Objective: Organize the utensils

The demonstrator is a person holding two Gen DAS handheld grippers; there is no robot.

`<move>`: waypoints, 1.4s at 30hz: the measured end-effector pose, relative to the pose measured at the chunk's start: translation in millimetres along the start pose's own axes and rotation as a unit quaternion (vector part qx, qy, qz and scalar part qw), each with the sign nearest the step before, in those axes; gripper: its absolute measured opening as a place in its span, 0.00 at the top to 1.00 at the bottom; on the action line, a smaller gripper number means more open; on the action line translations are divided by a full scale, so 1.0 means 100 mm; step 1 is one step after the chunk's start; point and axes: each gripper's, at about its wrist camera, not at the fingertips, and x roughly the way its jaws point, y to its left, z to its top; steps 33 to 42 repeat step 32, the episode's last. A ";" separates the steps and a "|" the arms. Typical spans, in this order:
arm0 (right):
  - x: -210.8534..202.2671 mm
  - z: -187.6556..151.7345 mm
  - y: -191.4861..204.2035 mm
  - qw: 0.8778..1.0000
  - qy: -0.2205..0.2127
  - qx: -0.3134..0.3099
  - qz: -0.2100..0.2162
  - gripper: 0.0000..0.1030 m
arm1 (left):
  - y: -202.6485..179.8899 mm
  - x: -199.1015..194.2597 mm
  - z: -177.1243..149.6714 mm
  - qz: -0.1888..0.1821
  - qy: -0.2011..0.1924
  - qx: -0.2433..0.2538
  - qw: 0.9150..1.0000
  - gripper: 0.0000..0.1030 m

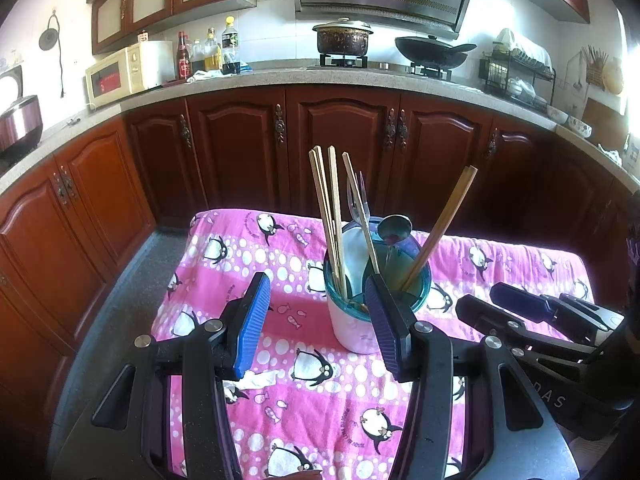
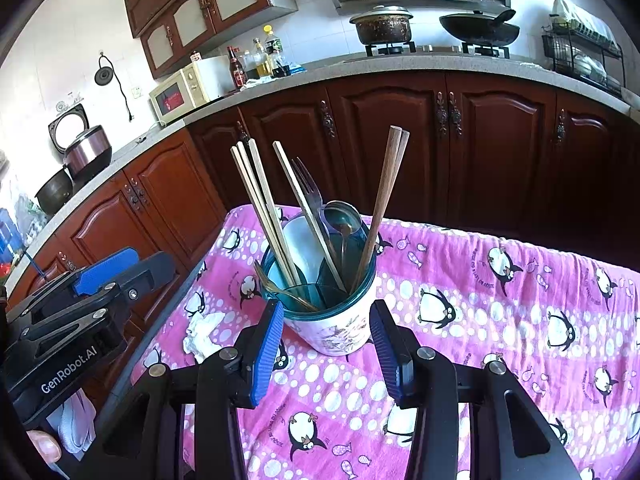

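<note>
Two grippers are hovering over the table, and we are holding one in each hand. The left gripper [image 1: 316, 320] is standing with its jaws spread apart and nothing between them. The right gripper [image 2: 326, 354] is spread apart too, and it is pinching nothing. Its blue pads [image 2: 266, 354] are waiting just in front of the utensil cup [image 2: 340, 328].

The cup is sitting on the pink penguin cloth [image 2: 500, 320], near the far edge of the table and about midway along it. We are seeing light chopsticks [image 2: 260, 204] leaning to the left inside it, and dark chopsticks [image 2: 384, 200] leaning to the right. A fork [image 2: 310, 188] and a spoon [image 2: 342, 218] are standing between them. They are all leaning on the rim because the cup is holding them up.

A crumpled tissue [image 2: 202, 332] is lying near the left edge of the cloth. We are thinking the sorting is nearly finished.
</note>
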 end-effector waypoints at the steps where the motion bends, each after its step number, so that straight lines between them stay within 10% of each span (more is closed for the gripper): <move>1: 0.00 0.00 0.00 1.000 0.000 0.001 0.001 0.58 | -0.01 0.00 0.00 0.000 0.000 0.001 1.000 0.52; 42: 0.02 -0.04 0.03 1.000 0.003 -0.004 0.004 0.58 | -0.07 -0.03 -0.02 -0.005 -0.014 0.010 1.000 0.52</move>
